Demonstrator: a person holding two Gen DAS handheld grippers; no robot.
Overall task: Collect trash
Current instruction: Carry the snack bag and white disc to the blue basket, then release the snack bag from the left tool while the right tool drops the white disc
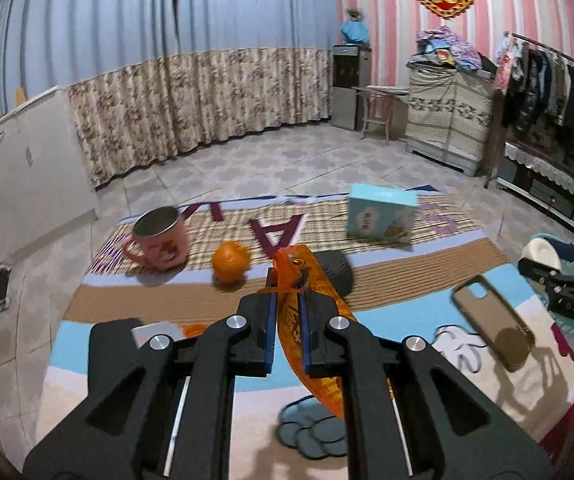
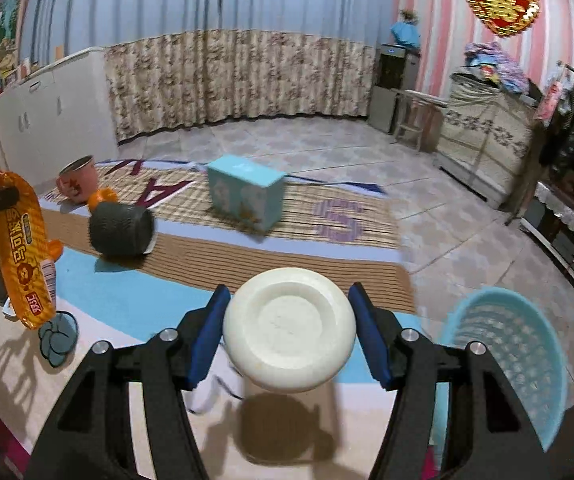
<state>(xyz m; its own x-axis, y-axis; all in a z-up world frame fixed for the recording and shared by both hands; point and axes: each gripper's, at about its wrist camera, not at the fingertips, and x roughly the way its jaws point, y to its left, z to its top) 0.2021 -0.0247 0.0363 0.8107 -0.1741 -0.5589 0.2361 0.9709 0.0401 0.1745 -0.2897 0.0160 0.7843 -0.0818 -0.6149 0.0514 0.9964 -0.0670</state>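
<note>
**Both Grippers Loaded, Basket Waiting at the Right**

The blue plastic basket (image 2: 505,364), a perforated tub and the biggest task piece in view, stood on the play mat (image 1: 407,312) at the lower right of the right wrist view, empty as far as could be seen. It was judged to be the drop point, so the step in hand was carrying both loads over to it. To do that well, each load needed to be brought over the basket's open mouth before the jaws let go, one hand at a time so that the grippers did not collide above the rim.

The right gripper (image 2: 289,334) was clamped on a white bowl (image 2: 289,330), held off the mat with its shadow beneath. The bowl was glossy and thick-walled, turned so its round foot faced the camera. The blue pads sat at its widest sides, so a steady, level carry looked wise; a smooth rim could slip.

The left gripper (image 1: 289,304) was closed tight on an orange sausage wrapper (image 1: 307,320), long, crinkly and printed with yellow lettering. It hung limp below the jaws and might snag on the rim, so it should be lowered inside before release.
</note>
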